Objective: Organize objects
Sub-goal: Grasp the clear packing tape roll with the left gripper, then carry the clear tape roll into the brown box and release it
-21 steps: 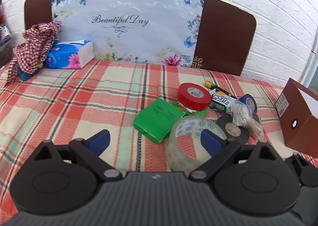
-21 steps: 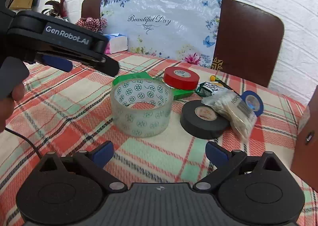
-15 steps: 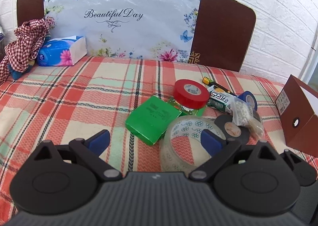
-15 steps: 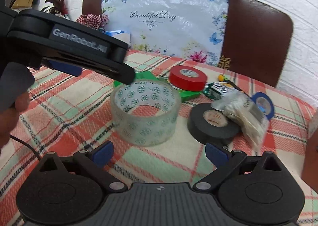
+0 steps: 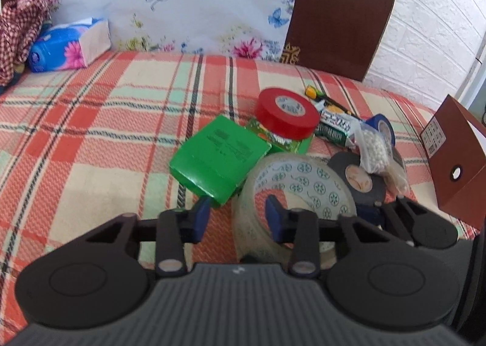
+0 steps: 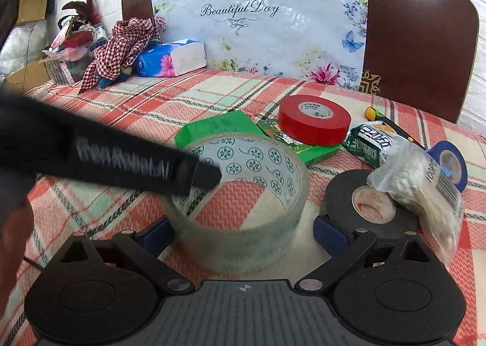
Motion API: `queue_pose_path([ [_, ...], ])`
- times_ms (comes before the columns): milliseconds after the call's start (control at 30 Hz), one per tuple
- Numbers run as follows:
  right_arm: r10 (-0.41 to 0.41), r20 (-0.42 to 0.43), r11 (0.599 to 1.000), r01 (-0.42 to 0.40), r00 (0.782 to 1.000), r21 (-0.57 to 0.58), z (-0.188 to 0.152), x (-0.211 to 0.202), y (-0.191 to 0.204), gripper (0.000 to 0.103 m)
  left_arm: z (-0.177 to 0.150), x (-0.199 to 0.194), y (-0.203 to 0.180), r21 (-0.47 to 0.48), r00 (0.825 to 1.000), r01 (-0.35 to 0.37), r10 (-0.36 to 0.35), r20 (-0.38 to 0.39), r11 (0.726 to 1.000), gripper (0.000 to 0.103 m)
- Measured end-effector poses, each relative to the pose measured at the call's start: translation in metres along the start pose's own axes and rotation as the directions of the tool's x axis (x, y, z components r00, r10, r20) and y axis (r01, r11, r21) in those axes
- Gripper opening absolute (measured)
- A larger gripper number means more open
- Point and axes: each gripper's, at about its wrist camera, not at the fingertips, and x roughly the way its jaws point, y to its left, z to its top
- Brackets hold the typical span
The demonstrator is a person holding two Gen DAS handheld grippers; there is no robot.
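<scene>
**Left-wrist view: a pinch on the clear tape roll**

Left-wrist camera shows the left gripper (image 5: 237, 218) half closed around the near wall of the clear tape roll (image 5: 299, 185), one blue pad outside and one inside the ring; whether the pads already bite I cannot tell. The roll lies flat on the plaid cloth (image 5: 91, 139), touching the green box (image 5: 218, 157) and just beside the black tape roll (image 5: 361, 181). Taking one wall suits such a wide ring, I'd judge. From the right wrist, the right gripper (image 6: 243, 235) is spread wide around the same roll, not gripping. A red tape roll (image 6: 314, 124) sits on a green packet behind. White brick wall, a floral "Beautiful Day" board (image 6: 258, 20), a tissue pack (image 6: 170, 58).
</scene>
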Motion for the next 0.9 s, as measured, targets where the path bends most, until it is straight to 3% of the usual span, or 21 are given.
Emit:
queue_pose_path([
  [167,0.017,0.015,0.999,-0.016,1.0,-0.04,0.003,0.006,0.003,0.089,-0.005,0.005,-0.002,-0.013,0.999,0.033,-0.033,-0.006,0.999,0.029],
  [367,0.014,0.029,0.998,-0.013,0.999,-0.057,0.001,0.004,0.005,0.088,-0.009,0.002,-0.008,-0.004,1.0,0.01,-0.01,0.001,1.0,0.028],
  [533,-0.01,0.024,0.998,0.012,1.0,-0.067,-0.013,-0.016,0.005,0.088,-0.022,-0.007,-0.021,0.007,0.999,0.042,-0.042,-0.022,0.999,0.028],
  [733,-0.073,0.009,0.996,0.073,0.997,-0.048,-0.048,-0.064,-0.015,0.089,-0.052,-0.021,-0.072,0.08,0.992,0.115,-0.111,-0.055,0.99,0.028],
  [900,-0.152,-0.004,0.988,0.152,0.988,0.024,-0.076,-0.103,-0.047,0.089,-0.068,-0.024,-0.132,0.192,0.981,0.183,-0.167,-0.095,0.964,0.028],
])
